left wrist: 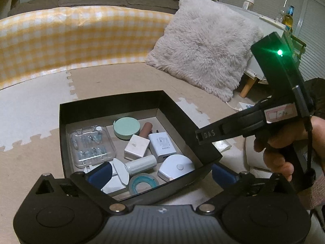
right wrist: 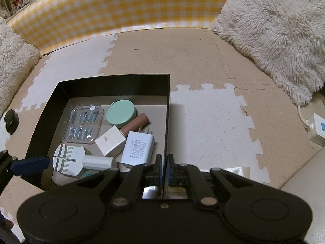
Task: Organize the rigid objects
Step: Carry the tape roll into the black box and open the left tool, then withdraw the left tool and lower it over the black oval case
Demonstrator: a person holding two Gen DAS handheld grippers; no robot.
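A black box (left wrist: 176,109) (right wrist: 113,81) sits on the foam mat. It holds a clear plastic case (left wrist: 92,146), a mint round case (right wrist: 121,113), a brown tube (right wrist: 135,123), a white charger (right wrist: 138,148), a white cube (left wrist: 136,147), a white cylinder (left wrist: 141,164) and a teal tape roll (left wrist: 144,183). My left gripper (left wrist: 161,173) stands open wide over the box's near corner with nothing between its blue fingertips (left wrist: 99,173). The right gripper (right wrist: 165,166) (left wrist: 203,136), held by a hand, is shut on the box's right wall near its front end.
A fluffy cream pillow (left wrist: 203,46) (right wrist: 274,30) leans at the back right, and a yellow checked barrier (right wrist: 121,10) runs along the back. A white power strip (right wrist: 316,130) lies at the far right. A small black object (right wrist: 11,122) lies left of the box.
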